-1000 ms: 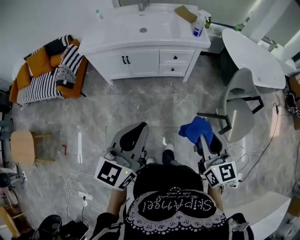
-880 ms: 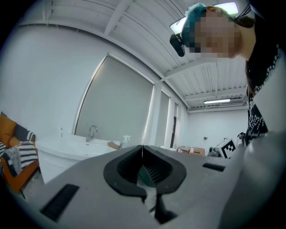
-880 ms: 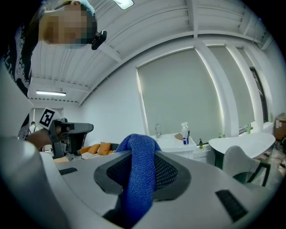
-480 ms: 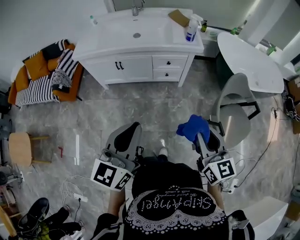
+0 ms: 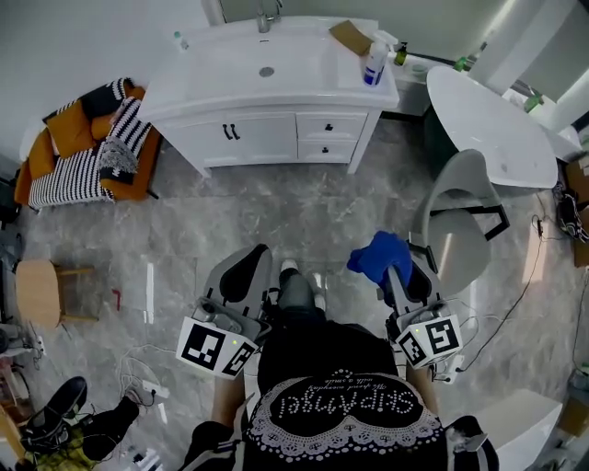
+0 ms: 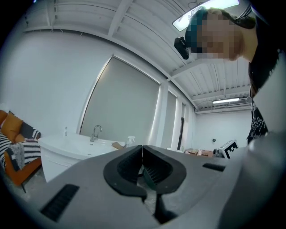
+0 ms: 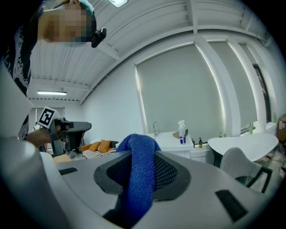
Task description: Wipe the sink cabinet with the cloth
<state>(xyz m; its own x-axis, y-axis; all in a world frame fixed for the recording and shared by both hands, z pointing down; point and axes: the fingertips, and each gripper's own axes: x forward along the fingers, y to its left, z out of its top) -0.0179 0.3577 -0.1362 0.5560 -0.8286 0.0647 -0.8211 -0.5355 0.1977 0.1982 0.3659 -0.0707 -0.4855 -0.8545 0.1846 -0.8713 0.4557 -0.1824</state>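
The blue cloth [image 5: 379, 255] is held in the R gripper [image 5: 396, 274], jaws clamped on it. In the right gripper view the cloth [image 7: 140, 174] is seen bunched between the jaws and draped over the tips.

The L gripper [image 5: 250, 267] is shut, tips touching, nothing between them, as shown in the left gripper view [image 6: 142, 154]. Both grippers are held low at approx. 6 o'clock in the head view, above grey marble floor [image 5: 304, 207].

The white sink cabinet [image 5: 267, 138] stands at 12 o'clock, well apart from both grippers and untouched by the cloth. On its top a spray bottle [image 5: 373, 63] is seen at the R end, a faucet [image 5: 265, 17] at the back.

A grey chair [image 5: 460, 221] sits at approx. 2 o'clock of the R gripper, and an orange seat w/ striped cushions [image 5: 87, 138] at 10 o'clock.
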